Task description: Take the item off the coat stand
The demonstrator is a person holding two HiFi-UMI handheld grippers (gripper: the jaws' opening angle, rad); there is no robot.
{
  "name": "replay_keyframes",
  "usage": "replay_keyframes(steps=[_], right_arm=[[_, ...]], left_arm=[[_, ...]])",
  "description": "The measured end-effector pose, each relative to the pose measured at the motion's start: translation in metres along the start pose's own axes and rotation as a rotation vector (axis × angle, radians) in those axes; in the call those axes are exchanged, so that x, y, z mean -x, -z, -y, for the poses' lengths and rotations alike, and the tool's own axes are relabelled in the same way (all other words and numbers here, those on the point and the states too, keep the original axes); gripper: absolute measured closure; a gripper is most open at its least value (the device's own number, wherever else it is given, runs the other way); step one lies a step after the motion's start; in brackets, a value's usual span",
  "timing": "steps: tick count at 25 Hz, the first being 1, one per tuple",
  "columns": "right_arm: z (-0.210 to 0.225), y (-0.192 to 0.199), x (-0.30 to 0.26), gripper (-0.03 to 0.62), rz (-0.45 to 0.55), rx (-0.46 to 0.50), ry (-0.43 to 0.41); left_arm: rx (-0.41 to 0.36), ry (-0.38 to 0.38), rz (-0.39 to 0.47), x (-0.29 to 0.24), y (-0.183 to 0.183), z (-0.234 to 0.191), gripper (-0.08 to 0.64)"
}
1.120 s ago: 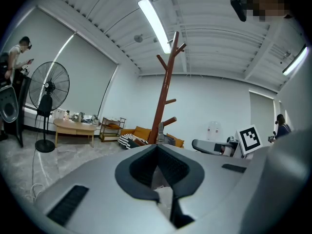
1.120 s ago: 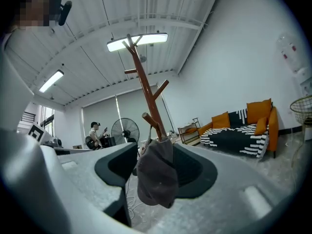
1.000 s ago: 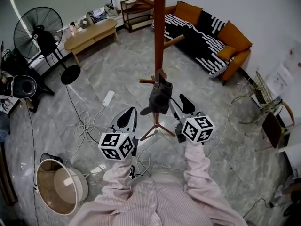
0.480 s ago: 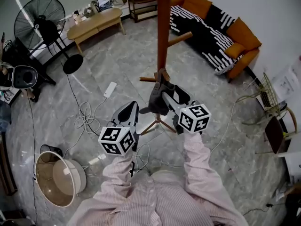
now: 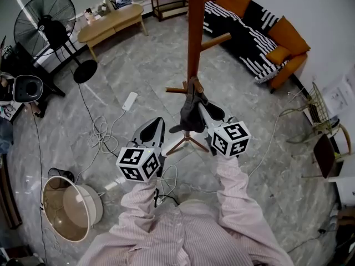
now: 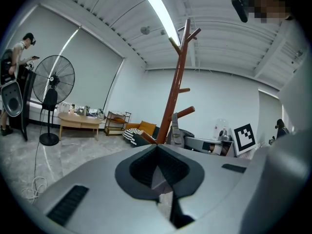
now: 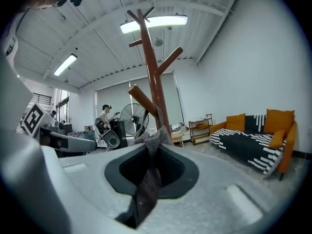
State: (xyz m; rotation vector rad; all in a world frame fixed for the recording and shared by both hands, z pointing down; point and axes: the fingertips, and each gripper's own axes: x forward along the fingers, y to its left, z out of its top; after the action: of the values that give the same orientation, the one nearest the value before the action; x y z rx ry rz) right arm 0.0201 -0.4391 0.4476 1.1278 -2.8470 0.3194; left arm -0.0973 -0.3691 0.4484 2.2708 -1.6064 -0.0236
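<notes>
Since a moment ago, the right gripper has slid over from beside the dark grey cloth item and now sits right on it. From the head view, that item hangs on a short low peg of the tall red-brown wooden coat stand, which stands on the grey stone floor. The left gripper is held lower and to the left, apart from the item. Both arms wear pink striped sleeves. A big black standing fan is far off at the top left. An orange sofa with a black and white striped blanket is at the top right. A round white bin sits near the bottom left. In the left gripper view, the left gripper's fingers are pressed together with nothing between them. Past them the coat stand goes up, the item hangs low on it, and the right gripper's marker cube shows just to the right. In the right gripper view, the right gripper's fingers are squeezed tight on a strip of the dark cloth. The cloth runs up between them to the peg on the coat stand. The fan is behind and the sofa is on the right.
</notes>
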Motion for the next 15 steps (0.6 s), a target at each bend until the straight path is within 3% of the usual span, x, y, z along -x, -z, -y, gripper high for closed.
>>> replay_keyframes(steps=[15], right_arm=[[-0.012,-0.023,0.029,0.566,0.048,0.028,0.044]], left_arm=[[-0.023,0.048,0.041,0.016,-0.012,0.019,0.558]])
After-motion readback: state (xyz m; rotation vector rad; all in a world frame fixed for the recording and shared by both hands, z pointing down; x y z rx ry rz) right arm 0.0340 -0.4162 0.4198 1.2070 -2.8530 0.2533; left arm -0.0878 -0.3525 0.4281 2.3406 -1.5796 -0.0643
